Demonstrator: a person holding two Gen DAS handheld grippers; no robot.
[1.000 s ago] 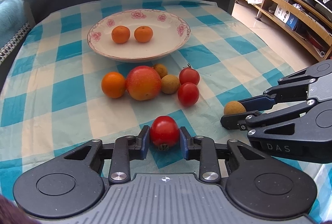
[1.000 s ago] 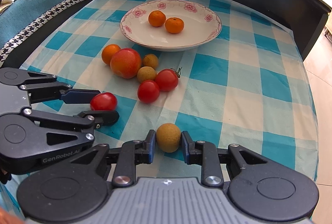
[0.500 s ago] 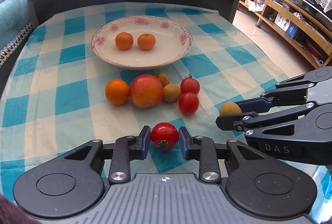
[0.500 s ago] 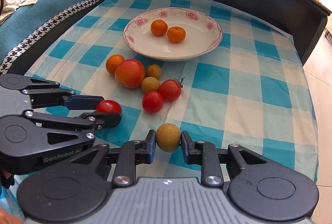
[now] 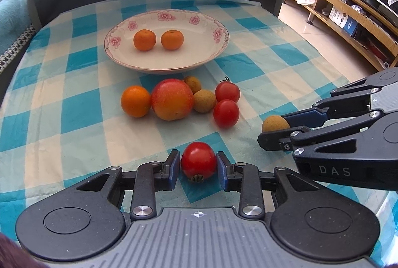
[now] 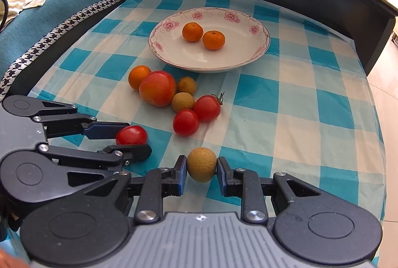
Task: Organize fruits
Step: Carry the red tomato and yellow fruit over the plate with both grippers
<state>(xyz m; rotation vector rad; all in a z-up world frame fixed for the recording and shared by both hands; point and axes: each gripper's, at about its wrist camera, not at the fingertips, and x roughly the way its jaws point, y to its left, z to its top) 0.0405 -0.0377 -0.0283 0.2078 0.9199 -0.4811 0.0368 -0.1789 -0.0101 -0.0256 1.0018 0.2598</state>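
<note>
The left tool [image 5: 198, 166] is straddling a small glossy red tomato [image 5: 198, 160] near the front of the worktop, which is spread with a blue-and-white checked cloth [image 5: 82, 116]. Its jaws have just been opening: a second ago both blue pads were pressing the tomato's sides, and now a sliver of gap is showing on either side, so the fruit is sitting between the pads, stem end toward the camera, no longer squeezed. The right tool [image 6: 201, 169] is gripping a round tan longan-like fruit [image 6: 201, 164], its pads tight against both sides, just beside the left one.

Further back, a white shallow plate with pink flowers on the rim [image 5: 119, 35] is holding two small mandarins [image 5: 158, 39]. Between plate and tools, a loose cluster is lying on the cloth: an orange mandarin [image 5: 135, 101], a large red-yellow apple-like fruit [image 5: 172, 103], two tan round fruits [image 5: 199, 94] and two red tomatoes [image 5: 226, 104].

Loosening on the tomato here, well short of the plate, looks like either a set-down or a re-grip; from these views I cannot tell which. Either way, most fruit is waiting outside the plate, so the sorting seems to be at an early stage.
</note>
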